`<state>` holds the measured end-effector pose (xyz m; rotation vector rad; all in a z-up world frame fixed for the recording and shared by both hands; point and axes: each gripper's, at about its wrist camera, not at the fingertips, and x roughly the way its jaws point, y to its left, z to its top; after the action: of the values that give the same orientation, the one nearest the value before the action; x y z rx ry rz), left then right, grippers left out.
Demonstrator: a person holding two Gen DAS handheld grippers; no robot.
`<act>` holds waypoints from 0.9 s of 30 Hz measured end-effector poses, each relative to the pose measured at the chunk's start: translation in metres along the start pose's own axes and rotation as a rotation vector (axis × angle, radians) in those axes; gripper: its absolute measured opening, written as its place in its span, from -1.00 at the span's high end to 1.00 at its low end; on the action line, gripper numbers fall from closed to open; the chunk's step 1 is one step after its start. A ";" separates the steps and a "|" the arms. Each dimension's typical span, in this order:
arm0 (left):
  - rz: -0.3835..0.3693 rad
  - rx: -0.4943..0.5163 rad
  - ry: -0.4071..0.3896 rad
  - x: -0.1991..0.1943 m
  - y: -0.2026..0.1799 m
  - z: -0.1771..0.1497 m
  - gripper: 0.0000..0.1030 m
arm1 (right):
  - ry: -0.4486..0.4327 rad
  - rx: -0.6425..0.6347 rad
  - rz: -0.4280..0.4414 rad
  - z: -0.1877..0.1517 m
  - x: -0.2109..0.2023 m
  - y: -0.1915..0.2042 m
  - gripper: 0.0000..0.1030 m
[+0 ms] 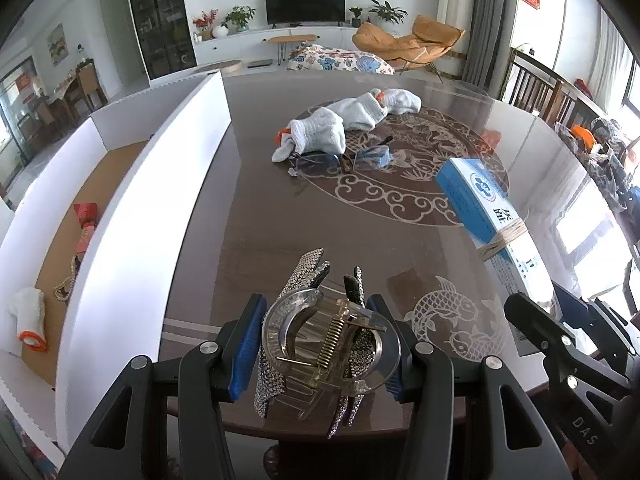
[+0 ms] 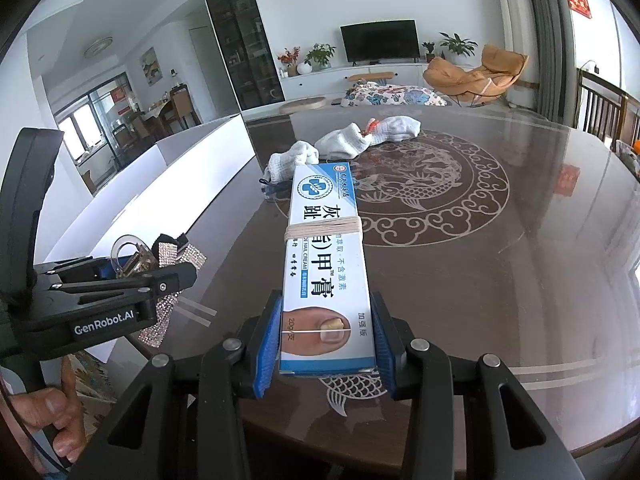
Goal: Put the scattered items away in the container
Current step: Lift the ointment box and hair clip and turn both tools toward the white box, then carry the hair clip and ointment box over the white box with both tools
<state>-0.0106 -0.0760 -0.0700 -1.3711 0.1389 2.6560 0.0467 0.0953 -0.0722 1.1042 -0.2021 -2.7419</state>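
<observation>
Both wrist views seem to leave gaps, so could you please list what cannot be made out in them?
- Left wrist view: the near end of the container's floor is hidden behind its white wall.
- Left wrist view: the glasses are partly covered by the socks.
- Left wrist view: the box runs behind the right gripper, so that grip is hidden.
- Right wrist view: the hair clip sits mostly behind the left gripper.
- Right wrist view: the container's inside is hidden by its wall.

Bright daylight from windows on the right; glare streaks the glossy table (image 1: 280,216), the white container (image 1: 132,200) wall blows out, fisheye edges bend and darken
</observation>
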 end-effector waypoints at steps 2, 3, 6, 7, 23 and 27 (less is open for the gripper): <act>0.003 -0.001 -0.005 -0.003 0.001 0.001 0.01 | -0.003 -0.002 0.002 0.001 -0.001 0.002 0.19; 0.004 -0.002 -0.007 -0.005 0.002 0.002 0.01 | -0.006 -0.004 0.004 0.002 -0.002 0.003 0.19; 0.003 -0.007 -0.018 -0.011 0.005 0.004 0.01 | -0.015 -0.010 0.010 0.005 -0.007 0.006 0.19; 0.003 -0.009 -0.021 -0.013 0.005 0.005 0.01 | -0.019 -0.015 0.012 0.006 -0.008 0.008 0.19; -0.058 -0.104 -0.054 -0.060 0.044 0.017 0.01 | -0.025 -0.079 0.087 0.032 -0.013 0.044 0.19; -0.056 -0.147 -0.087 -0.080 0.069 0.025 0.01 | -0.036 -0.114 0.127 0.050 -0.010 0.065 0.19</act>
<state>0.0034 -0.1473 0.0107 -1.2758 -0.1049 2.7205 0.0269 0.0376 -0.0173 0.9783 -0.1143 -2.6267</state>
